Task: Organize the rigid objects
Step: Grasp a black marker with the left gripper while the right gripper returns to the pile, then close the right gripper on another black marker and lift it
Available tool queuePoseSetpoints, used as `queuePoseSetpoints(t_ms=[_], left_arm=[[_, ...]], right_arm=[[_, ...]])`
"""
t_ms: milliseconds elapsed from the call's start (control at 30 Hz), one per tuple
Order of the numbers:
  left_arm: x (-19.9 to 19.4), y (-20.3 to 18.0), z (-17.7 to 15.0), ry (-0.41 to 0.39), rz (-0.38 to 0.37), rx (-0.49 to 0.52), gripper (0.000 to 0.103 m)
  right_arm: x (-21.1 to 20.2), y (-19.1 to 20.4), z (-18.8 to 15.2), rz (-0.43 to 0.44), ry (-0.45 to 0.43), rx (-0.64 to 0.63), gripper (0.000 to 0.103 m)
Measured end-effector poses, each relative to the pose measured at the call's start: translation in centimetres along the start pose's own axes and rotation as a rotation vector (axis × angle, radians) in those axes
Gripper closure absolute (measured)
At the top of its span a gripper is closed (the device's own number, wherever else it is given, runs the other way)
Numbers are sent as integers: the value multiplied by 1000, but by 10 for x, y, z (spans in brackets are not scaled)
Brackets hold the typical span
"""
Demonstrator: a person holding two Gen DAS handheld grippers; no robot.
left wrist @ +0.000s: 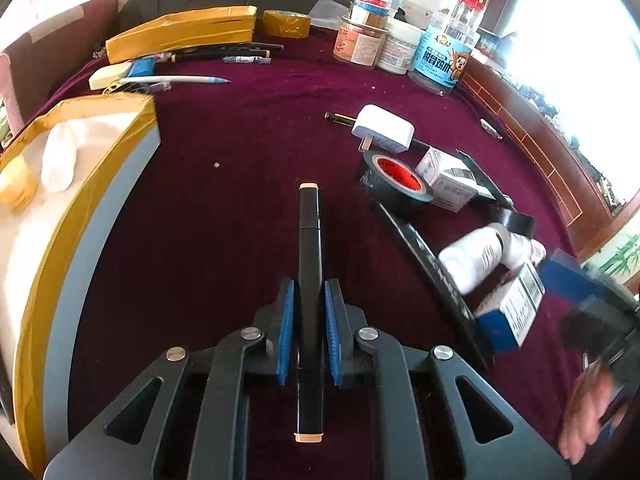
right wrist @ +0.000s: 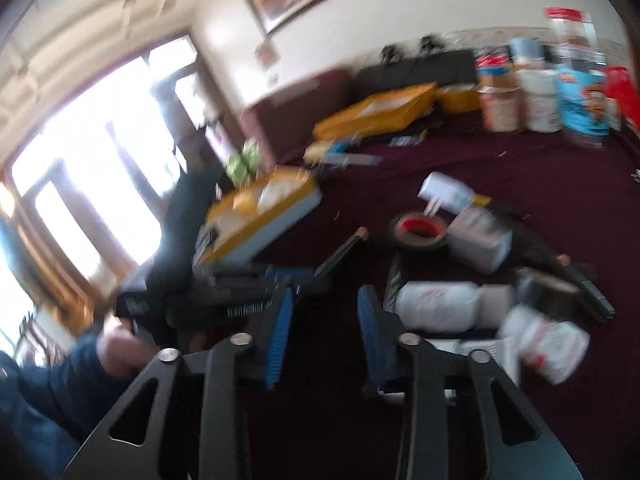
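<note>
Maroon tabletop [left wrist: 240, 128], cluttered, yellow-taped box [left wrist: 80, 184] at left.
Left hand-held gripper [left wrist: 308, 300] pinching black marker [left wrist: 309, 240] lengthwise above cloth; right hand-held gripper [right wrist: 324, 308] spread, nothing between pads, white bottle [right wrist: 436, 306] just beside it.

Our left gripper [left wrist: 309, 300] and right gripper [right wrist: 325, 312] share one build: matte black linkage arms with triangular cut-outs, round silver screws at the joints, ribbed blue pads on the fingers [left wrist: 286, 322]. We wear a dark blue sleeve [right wrist: 52, 380].
</note>
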State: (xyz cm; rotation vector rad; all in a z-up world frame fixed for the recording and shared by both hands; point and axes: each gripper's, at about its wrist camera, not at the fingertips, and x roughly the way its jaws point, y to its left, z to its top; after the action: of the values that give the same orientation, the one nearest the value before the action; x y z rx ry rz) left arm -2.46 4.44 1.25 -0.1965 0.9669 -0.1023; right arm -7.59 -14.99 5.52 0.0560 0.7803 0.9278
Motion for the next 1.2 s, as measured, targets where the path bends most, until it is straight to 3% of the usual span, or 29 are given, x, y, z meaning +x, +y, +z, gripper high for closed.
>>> queuePoseSetpoints(t_ms=[200, 233, 400, 633, 767, 833, 900, 1033, 1200], left_arm=[[-1, 3, -2, -18, -18, -15, 90], [-1, 4, -3, -20, -23, -18, 90], [-2, 6, -4, -32, -33, -22, 90], [-2, 5, -5, -38, -31, -17, 90], [-2, 5, -5, -39, -31, -16, 90], [-3, 5, -5, -43, -36, -18, 91], [-3, 5, -5, -46, -44, -18, 91], [-4, 4, -6, -55, -50, -14, 91], [-6, 5, -6, -64, -41, -24, 91]], right_arm=[[36, -9, -6, -125, 162, 82, 81], [39, -12, -6, -169, 175, 93, 88], [45, -7, 5, -337, 164, 62, 90], [74, -18, 26, -395, 233, 61, 90], [84, -10, 26, -410, 245, 21, 90], [81, -9, 21, -339, 226, 37, 90], [77, -10, 18, -211, 202, 79, 90], [69, -3, 18, -198, 145, 49, 90], [70, -4, 16, -194, 146, 68, 90]])
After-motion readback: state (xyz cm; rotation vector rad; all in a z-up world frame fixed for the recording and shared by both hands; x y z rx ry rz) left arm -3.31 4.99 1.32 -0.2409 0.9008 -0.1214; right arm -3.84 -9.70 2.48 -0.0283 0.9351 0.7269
